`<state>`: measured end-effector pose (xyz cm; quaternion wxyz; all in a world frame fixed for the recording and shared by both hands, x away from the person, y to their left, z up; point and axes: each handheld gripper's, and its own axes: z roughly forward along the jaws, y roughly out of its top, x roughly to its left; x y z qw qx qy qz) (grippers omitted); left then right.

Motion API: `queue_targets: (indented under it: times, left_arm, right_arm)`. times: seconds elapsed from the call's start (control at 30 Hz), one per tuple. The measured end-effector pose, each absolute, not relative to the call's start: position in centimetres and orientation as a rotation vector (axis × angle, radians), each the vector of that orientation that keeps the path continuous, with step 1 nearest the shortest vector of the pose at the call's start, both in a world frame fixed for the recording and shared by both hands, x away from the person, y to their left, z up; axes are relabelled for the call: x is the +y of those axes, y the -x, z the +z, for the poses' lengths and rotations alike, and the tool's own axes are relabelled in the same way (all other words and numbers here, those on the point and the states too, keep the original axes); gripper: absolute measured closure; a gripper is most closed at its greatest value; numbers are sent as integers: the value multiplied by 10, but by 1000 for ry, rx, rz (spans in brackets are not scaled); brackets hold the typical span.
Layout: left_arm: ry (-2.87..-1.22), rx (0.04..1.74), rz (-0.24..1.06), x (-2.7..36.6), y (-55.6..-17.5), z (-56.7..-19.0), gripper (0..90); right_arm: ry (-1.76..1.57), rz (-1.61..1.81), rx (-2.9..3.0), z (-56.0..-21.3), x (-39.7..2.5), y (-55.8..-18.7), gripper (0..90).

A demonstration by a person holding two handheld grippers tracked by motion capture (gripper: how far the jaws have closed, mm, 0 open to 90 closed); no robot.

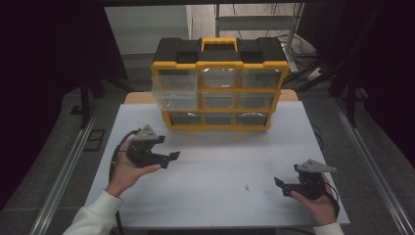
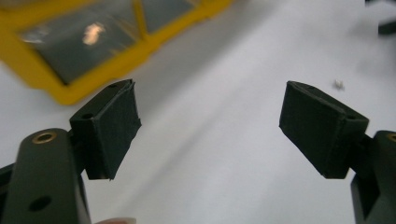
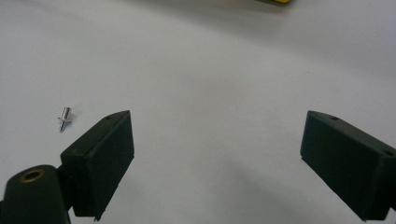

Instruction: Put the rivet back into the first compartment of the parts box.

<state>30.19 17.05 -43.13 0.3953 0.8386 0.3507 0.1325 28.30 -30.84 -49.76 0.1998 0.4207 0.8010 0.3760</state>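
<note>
A yellow and black drawer organizer (image 1: 219, 90) stands at the back of the white table (image 1: 220, 161); its top-left clear drawer (image 1: 174, 93) is pulled out. A tiny silver screw (image 1: 246, 187) lies on the table's right half, also in the right gripper view as the screw (image 3: 64, 118) and in the left gripper view as the screw (image 2: 338, 84). My left gripper (image 1: 167, 148) is held open in front of the organizer's lower left, with nothing between its fingers (image 2: 112, 130). My right gripper (image 1: 286, 177) is open and empty near the front right, just right of the screw.
The organizer's lower yellow frame (image 2: 93, 79) shows at the upper left of the left gripper view. Metal rails (image 1: 68, 166) run along both sides of the table. Dark curtains and cables lie beyond the back edge.
</note>
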Motion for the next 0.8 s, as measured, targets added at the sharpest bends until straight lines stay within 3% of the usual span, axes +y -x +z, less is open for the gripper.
queue_targets:
  times: [0.8]
  left_arm:
    - [-2371,586,125,2,-300,-499,204]
  right_arm:
    - [-1169,1057,2244,-497,-310,-283,103]
